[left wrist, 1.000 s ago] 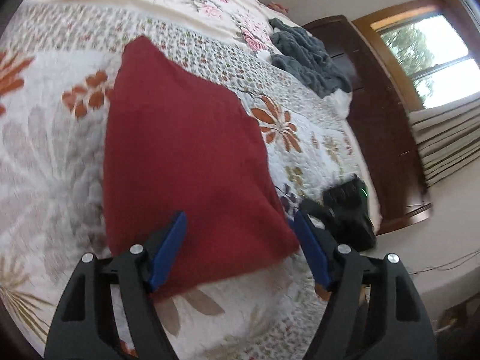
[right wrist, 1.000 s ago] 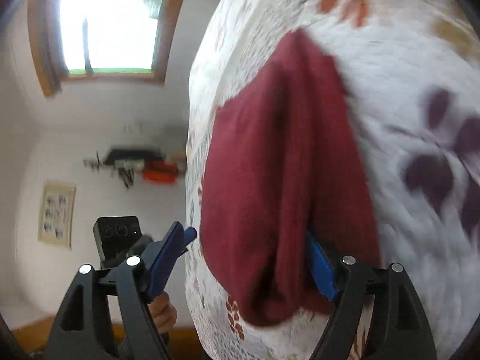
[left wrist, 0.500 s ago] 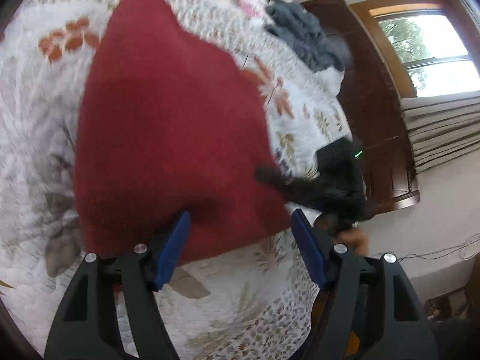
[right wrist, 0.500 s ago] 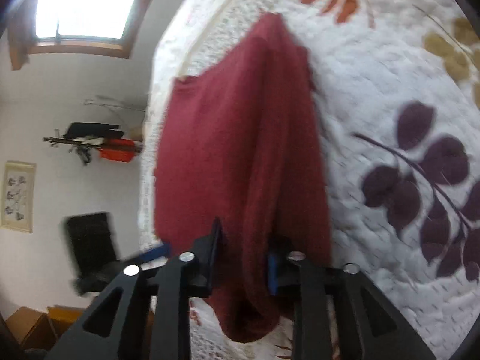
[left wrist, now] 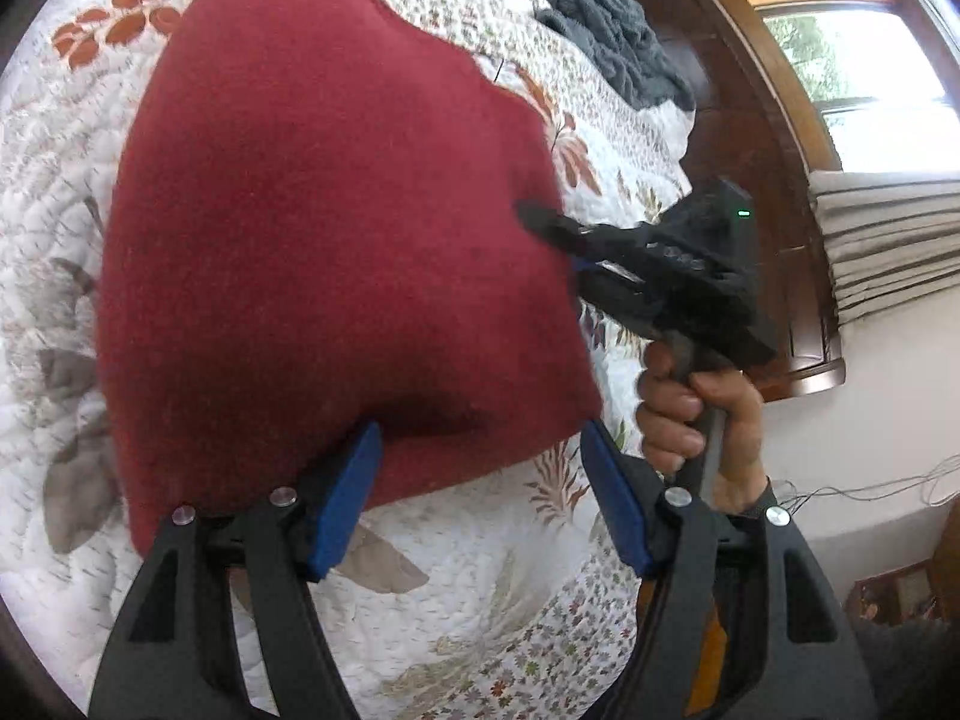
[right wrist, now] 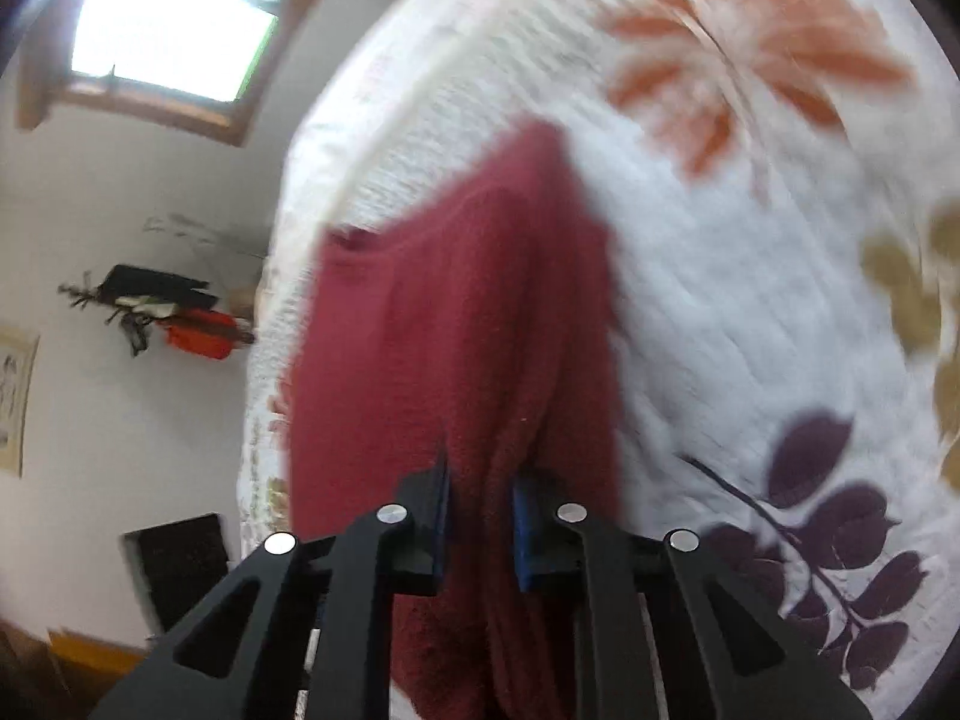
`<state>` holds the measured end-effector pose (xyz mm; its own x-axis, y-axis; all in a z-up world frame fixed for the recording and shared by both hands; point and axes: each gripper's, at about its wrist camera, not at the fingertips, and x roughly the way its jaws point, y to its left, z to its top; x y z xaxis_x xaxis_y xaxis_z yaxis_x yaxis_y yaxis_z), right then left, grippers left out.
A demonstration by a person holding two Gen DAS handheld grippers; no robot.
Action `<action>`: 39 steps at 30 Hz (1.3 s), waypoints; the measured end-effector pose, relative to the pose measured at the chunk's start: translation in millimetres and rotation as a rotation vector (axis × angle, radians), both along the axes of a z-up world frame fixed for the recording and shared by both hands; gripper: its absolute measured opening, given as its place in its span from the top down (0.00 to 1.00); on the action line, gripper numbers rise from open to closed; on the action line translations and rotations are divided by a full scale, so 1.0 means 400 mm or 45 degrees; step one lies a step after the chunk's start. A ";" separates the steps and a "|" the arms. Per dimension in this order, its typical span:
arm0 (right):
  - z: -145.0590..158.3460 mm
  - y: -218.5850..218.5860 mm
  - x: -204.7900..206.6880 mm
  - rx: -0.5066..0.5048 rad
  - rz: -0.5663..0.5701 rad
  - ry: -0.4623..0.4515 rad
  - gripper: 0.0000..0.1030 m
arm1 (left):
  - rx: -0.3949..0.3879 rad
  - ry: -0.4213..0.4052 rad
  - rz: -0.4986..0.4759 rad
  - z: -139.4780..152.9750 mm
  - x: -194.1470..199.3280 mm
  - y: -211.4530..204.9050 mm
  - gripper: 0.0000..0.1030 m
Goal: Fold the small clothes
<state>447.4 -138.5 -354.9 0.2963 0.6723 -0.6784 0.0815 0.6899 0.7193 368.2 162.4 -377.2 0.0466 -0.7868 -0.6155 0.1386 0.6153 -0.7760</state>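
1. Knitwear, by the look of it: the red garment [left wrist: 336,252] lies spread on the bed's floral quilt [left wrist: 480,600], its near hem toward the left gripper [left wrist: 480,492] and its far end narrowing to a point.

2. The right gripper [right wrist: 480,516] has its jaws pinched together on a gathered edge of the garment; in the left wrist view it reaches in from the right side, held by a hand [left wrist: 702,420], with its tip on the cloth's right edge.

3. The left gripper stands with jaws spread wide, straddling the near hem. One blue pad [left wrist: 342,498] sits at the cloth's edge, the other just off its corner; nothing is clamped between them.

4. Handling, as a judgement: the fabric looks soft, fuzzy and fairly thick, so it should be light, limp and prone to sagging or bunching where it is lifted from a single point. It seems unlikely to slip from rubbery pads, and it is not fragile.

5. Best hold appears to be the near hem corner, taking both layers if the piece is already doubled, so the edge travels flat while the right side is carried.

6. A grey-blue blanket [left wrist: 606,42] lies crumpled at the far end of the bed, well apart from the work.
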 end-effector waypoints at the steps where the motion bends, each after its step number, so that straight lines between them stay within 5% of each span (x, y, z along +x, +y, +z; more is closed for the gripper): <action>1: 0.002 -0.003 0.001 0.027 -0.001 -0.017 0.80 | 0.001 0.003 -0.001 -0.001 0.000 0.001 0.36; 3: 0.028 -0.010 0.020 0.092 -0.011 -0.044 0.66 | -0.018 -0.001 0.004 0.010 -0.001 0.011 0.36; 5: 0.039 -0.026 0.056 0.167 -0.062 -0.043 0.39 | -0.024 -0.001 0.007 0.013 0.000 0.021 0.36; 6: 0.040 -0.034 0.074 0.192 -0.079 -0.032 0.37 | -0.020 0.004 0.006 0.011 0.001 0.022 0.37; 9: -0.001 -0.033 0.146 0.303 -0.097 0.084 0.37 | -0.010 0.034 0.005 -0.008 0.002 0.023 0.37; 10: -0.012 -0.030 0.161 0.292 -0.096 0.106 0.48 | -0.009 0.034 0.003 -0.008 0.003 0.024 0.37; 11: -0.015 -0.018 0.175 0.254 -0.093 0.108 0.77 | -0.009 0.033 0.000 -0.008 0.002 0.023 0.37; 14: 0.051 -0.011 0.152 0.043 -0.063 -0.068 0.86 | -0.023 0.036 -0.003 -0.008 0.002 0.027 0.37; 17: 0.120 0.021 0.082 -0.221 -0.033 -0.304 0.87 | -0.034 0.037 -0.024 -0.006 -0.003 0.028 0.37; 20: 0.021 0.000 0.100 -0.152 -0.062 -0.126 0.86 | -0.052 0.026 -0.035 0.019 0.005 0.037 0.39; 22: 0.005 -0.007 0.114 -0.094 -0.076 -0.105 0.85 | -0.083 -0.021 -0.011 0.067 0.030 0.063 0.39; 28: 0.071 -0.006 0.128 -0.083 -0.076 -0.224 0.86 | -0.121 -0.156 0.095 0.177 0.174 0.133 0.39; 31: 0.022 -0.009 0.157 -0.085 -0.095 -0.107 0.85 | -0.009 -0.176 0.092 0.158 0.259 0.118 0.39; 34: -0.026 -0.035 0.161 -0.051 -0.088 -0.024 0.82 | 0.119 -0.090 0.058 0.077 0.306 0.091 0.45; 38: 0.043 -0.072 0.109 -0.038 -0.138 -0.076 0.56 | 0.147 -0.096 0.020 0.042 0.310 0.091 0.44; 39: 0.067 -0.077 0.090 -0.034 -0.129 -0.106 0.55 | 0.140 -0.101 0.021 0.044 0.309 0.095 0.45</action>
<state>483.4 -169.5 -328.0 0.4180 0.6182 -0.6657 0.0922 0.7001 0.7080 492.0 200.2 -359.7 0.1106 -0.7133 -0.6921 0.1859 0.6989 -0.6907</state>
